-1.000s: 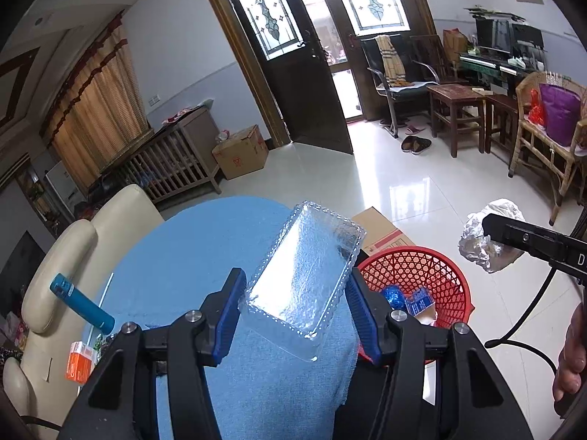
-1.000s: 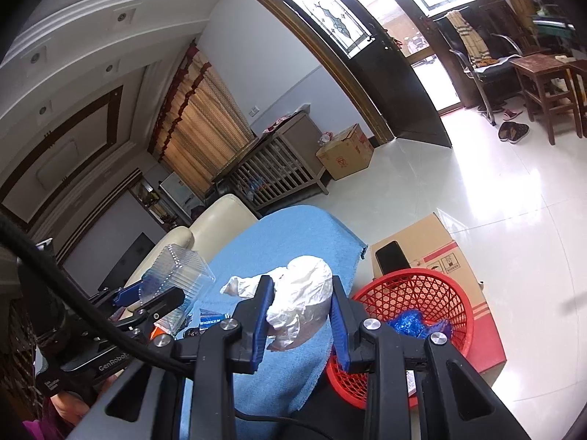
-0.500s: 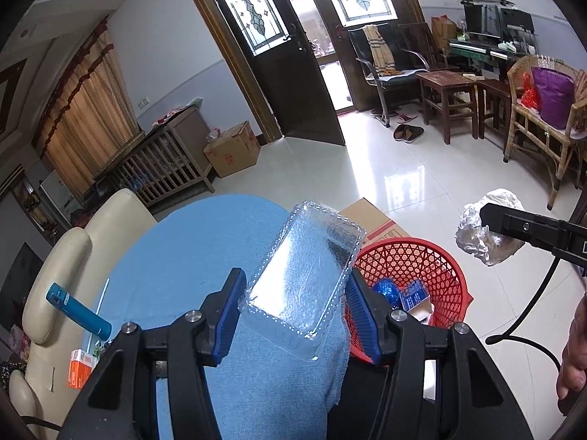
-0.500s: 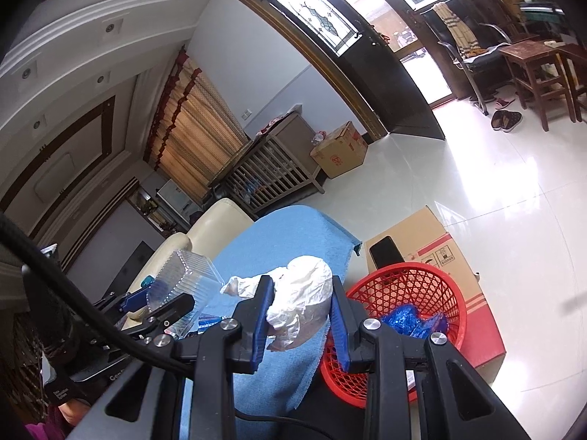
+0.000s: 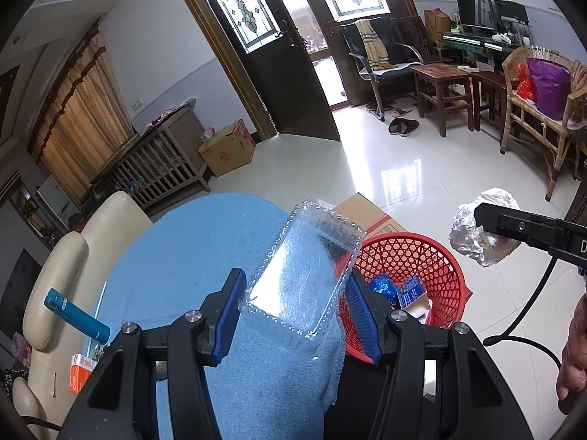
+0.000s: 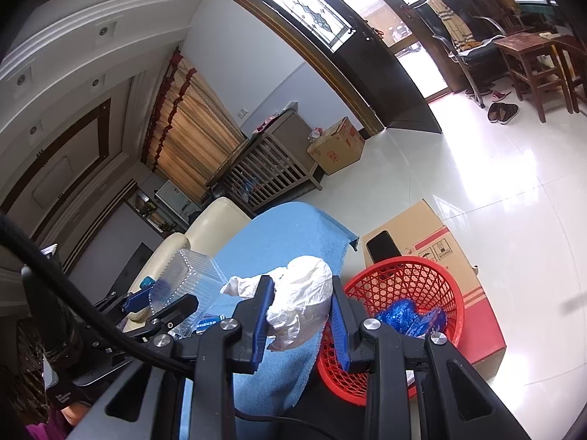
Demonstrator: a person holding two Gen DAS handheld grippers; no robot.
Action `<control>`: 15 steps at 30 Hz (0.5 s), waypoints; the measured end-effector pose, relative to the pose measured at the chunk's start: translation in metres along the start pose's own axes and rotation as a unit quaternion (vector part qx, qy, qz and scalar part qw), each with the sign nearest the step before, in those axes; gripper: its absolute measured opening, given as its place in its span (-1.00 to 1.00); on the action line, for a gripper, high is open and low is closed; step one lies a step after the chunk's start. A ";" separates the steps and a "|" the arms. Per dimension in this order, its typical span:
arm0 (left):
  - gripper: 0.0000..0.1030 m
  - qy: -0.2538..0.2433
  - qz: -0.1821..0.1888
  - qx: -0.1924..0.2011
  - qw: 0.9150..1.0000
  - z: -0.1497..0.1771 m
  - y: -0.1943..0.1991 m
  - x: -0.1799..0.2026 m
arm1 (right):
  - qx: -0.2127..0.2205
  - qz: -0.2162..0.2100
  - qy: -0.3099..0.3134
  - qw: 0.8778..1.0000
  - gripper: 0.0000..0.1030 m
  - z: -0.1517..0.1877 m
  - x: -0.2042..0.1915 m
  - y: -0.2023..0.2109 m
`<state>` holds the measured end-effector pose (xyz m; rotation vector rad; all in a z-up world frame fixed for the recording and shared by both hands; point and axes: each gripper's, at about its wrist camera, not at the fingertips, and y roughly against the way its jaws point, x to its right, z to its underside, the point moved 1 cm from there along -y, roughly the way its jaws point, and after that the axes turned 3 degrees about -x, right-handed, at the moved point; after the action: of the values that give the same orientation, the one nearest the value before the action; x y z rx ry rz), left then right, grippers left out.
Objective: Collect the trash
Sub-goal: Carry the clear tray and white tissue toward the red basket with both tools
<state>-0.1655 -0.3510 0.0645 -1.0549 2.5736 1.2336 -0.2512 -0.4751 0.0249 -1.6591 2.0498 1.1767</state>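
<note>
My left gripper (image 5: 293, 293) is shut on a clear plastic tray (image 5: 304, 275), held above the blue-cloth table (image 5: 190, 256) near its right edge. The tray also shows in the right wrist view (image 6: 187, 278). My right gripper (image 6: 301, 300) is shut on a crumpled white wrapper (image 6: 304, 289), held just left of the red mesh basket (image 6: 440, 282). In the left wrist view the wrapper (image 5: 473, 231) hangs right of the basket (image 5: 414, 253). The basket stands on the floor and holds blue packets (image 6: 407, 315).
A cardboard box (image 6: 433, 231) with a dark phone on it sits behind the basket. A teal tube (image 5: 73, 315) and an orange box (image 5: 79, 372) lie at the table's left. A cream sofa (image 5: 58, 271), wooden crib, chairs and stools ring the tiled floor.
Both grippers have drifted slightly with their loads; the wrapper sits a little lower and nearer the basket in the left wrist view. Grips are unchanged.
</note>
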 end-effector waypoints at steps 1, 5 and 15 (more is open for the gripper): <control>0.11 -0.001 0.000 0.000 1.000 0.001 0.000 0.000 | -0.001 -0.001 -0.001 1.000 -0.39 0.000 0.001 -0.001; 0.11 -0.006 0.000 -0.003 1.000 -0.001 -0.003 0.006 | -0.003 -0.001 -0.004 1.000 -0.39 0.000 0.004 -0.002; 0.12 -0.016 0.002 -0.003 1.000 -0.001 -0.007 0.013 | -0.009 0.000 -0.009 1.000 -0.39 0.003 0.009 -0.008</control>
<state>-0.1707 -0.3616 0.0564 -1.0232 2.5509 1.2484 -0.2480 -0.4793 0.0140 -1.6505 2.0330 1.2097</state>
